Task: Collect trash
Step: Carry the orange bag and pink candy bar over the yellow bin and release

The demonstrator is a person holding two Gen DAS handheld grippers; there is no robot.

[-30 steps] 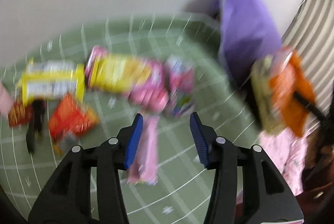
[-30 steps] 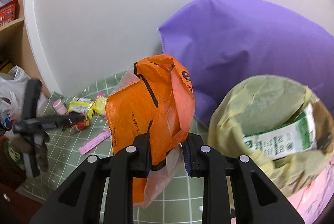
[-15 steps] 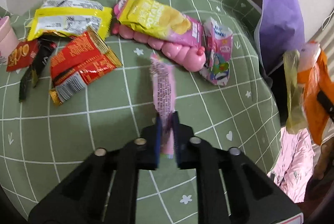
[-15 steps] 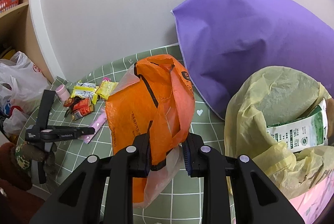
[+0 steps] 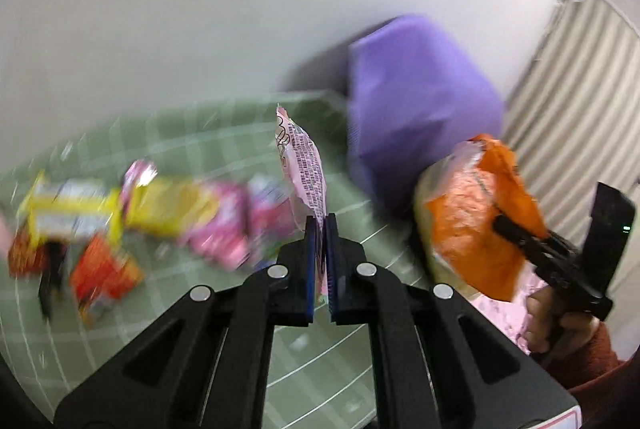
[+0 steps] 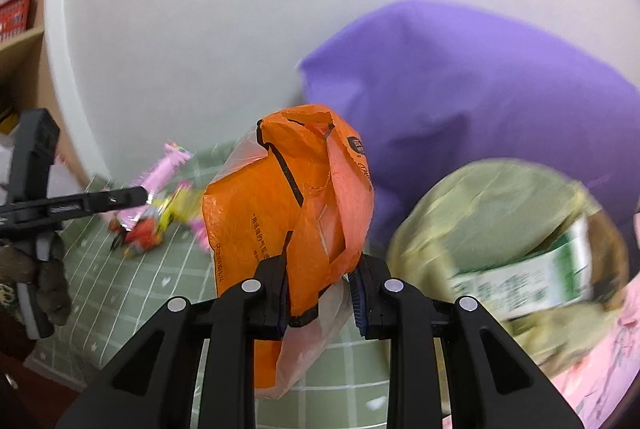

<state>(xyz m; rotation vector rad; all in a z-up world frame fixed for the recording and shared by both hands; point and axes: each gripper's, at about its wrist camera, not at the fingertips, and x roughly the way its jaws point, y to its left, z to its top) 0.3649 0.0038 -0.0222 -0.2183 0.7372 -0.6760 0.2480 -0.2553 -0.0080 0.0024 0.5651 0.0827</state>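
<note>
Already pinched between the jaws of the left gripper (image 5: 320, 229): a long pink wrapper (image 5: 303, 165), caught at its lower end and standing up out of the tips, clear of the green checked cloth (image 5: 224, 313). Looks thin, crinkly and almost weightless; keeps its shape above the pads only because of the fold down its length. Slick film, so likely to slide out if the pinch slackens, and apt to flap or bend over when swung quickly. Best held well in from the edge, across the flat of the film, much as now; no risk of breaking anything by squeezing hard.

Ahead and to the left of that gripper, blurred: more litter (image 5: 160, 217) on the cloth, yellow, pink and red packets lying close together or overlapping. Probably just as light and slippery; easier taken by a free corner or crimped seam than flat from above.

Off to its right, a crumpled orange plastic bag (image 6: 296, 205) clamped in the right gripper (image 6: 320, 289), jaws partly closed on a bunched fold. Soft, limp, no stiffness at all; mouth not visibly held open, so dropping the wrapper in may need care. Just right of the right gripper, a bin lined with a yellowish bag (image 6: 480, 205), a green-and-white carton (image 6: 532, 277) inside. Behind both, a purple cushion (image 6: 480, 89).
</note>
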